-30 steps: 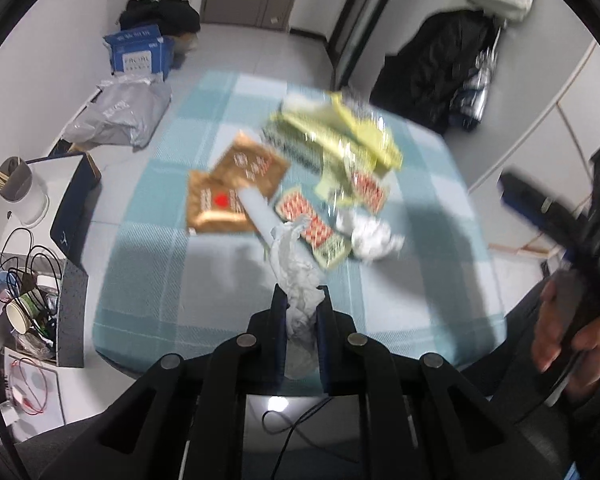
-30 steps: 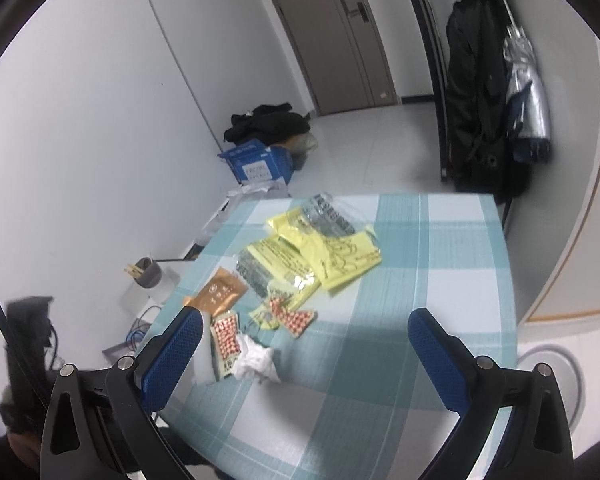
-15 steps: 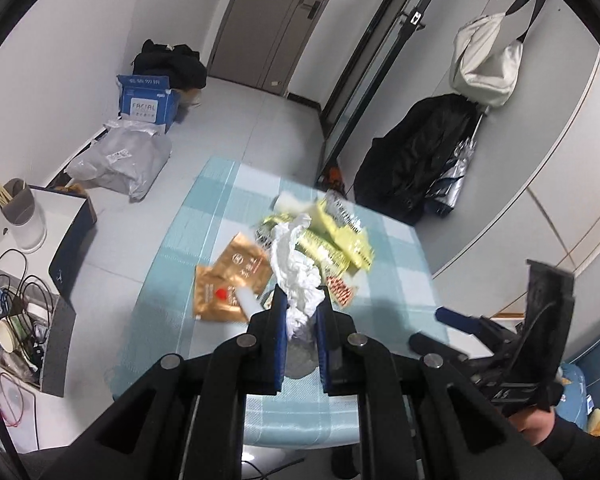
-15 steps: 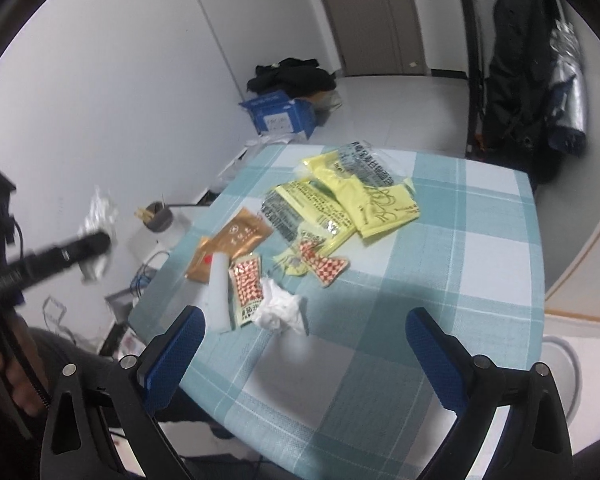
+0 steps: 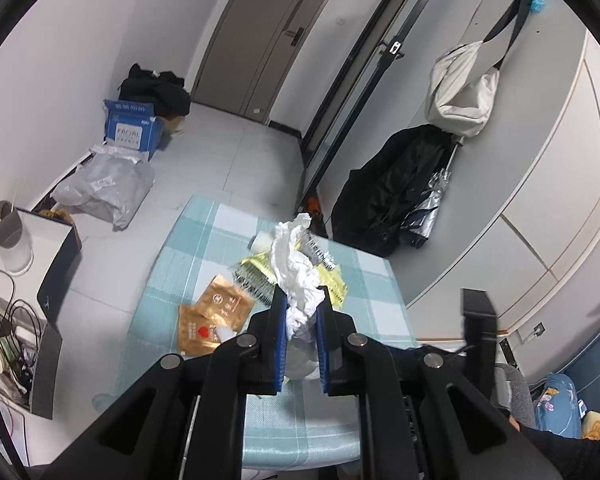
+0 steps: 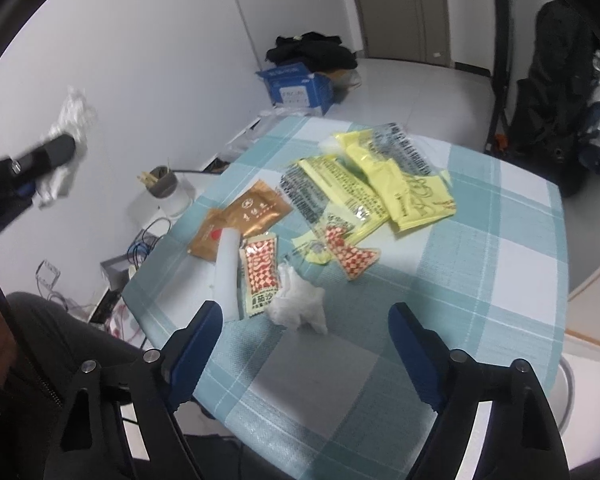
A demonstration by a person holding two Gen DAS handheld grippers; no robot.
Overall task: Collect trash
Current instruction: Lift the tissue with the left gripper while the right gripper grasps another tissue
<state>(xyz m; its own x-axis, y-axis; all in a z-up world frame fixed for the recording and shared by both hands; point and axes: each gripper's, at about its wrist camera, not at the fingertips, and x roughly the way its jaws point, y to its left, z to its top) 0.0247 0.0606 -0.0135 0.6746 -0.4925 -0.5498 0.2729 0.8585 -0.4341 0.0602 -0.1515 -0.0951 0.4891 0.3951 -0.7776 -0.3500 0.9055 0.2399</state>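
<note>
My left gripper [image 5: 302,308] is shut on a crumpled white tissue [image 5: 296,264], held up above the table's near edge. The right wrist view shows that same tissue [image 6: 70,116] raised at the far left. A second crumpled tissue [image 6: 298,308] lies on the teal checked tablecloth [image 6: 480,280]. My right gripper [image 6: 304,316] hovers just in front of it, jaws closing and wide of it on both sides, pads not touching. Beyond lie a white tube [image 6: 228,268], red checkered sachets [image 6: 260,272], brown sachets [image 6: 256,208] and yellow wrappers [image 6: 400,184].
A blue cardboard box [image 5: 132,128] and a grey bag [image 5: 104,188] sit on the floor left of the table. A black coat [image 5: 392,200] and a white bag [image 5: 460,92] hang at the right wall. A low shelf with a cup [image 5: 8,232] and cables stands at left.
My left gripper has risen and tipped upward with the tissue still in it. My right gripper has dropped closer to the tissue on the table, and its jaws have narrowed.
</note>
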